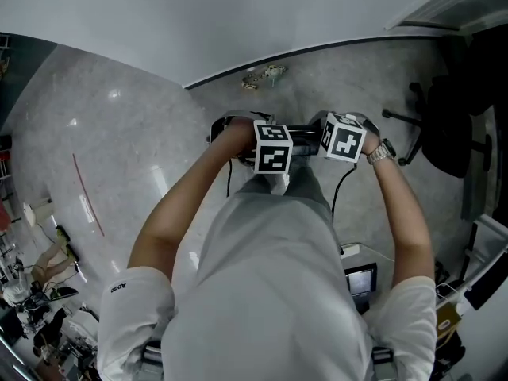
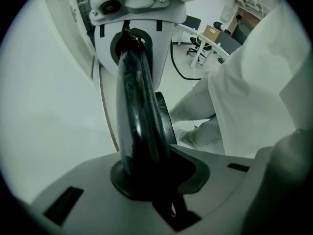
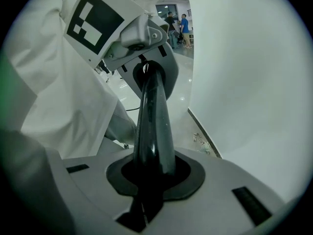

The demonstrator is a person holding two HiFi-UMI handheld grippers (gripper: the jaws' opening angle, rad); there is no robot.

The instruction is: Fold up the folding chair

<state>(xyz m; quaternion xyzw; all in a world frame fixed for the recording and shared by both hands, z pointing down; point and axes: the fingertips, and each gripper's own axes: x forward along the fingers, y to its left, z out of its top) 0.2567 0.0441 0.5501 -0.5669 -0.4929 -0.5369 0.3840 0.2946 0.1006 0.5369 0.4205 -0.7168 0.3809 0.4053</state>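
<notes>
The folding chair shows only as a glossy black bar point(image 1: 306, 138) in front of the person's body, running between the two marker cubes. My left gripper point(image 1: 268, 163) and my right gripper point(image 1: 346, 151) both hold that bar, side by side. In the left gripper view the black bar point(image 2: 137, 111) rises out of my left gripper point(image 2: 146, 182), whose jaws are shut on it, and runs to the right gripper's white body point(image 2: 134, 18). In the right gripper view the same bar point(image 3: 154, 126) sits clamped in my right gripper point(image 3: 150, 182) and reaches the left gripper point(image 3: 144, 43). The rest of the chair is hidden.
A white wall point(image 1: 238, 14) meets the grey floor just ahead, with small debris point(image 1: 263, 76) at its foot. A black office chair point(image 1: 452, 121) stands at the right. Cluttered gear point(image 1: 40, 292) lies at the lower left, and a boxy device point(image 1: 361, 280) sits behind the person.
</notes>
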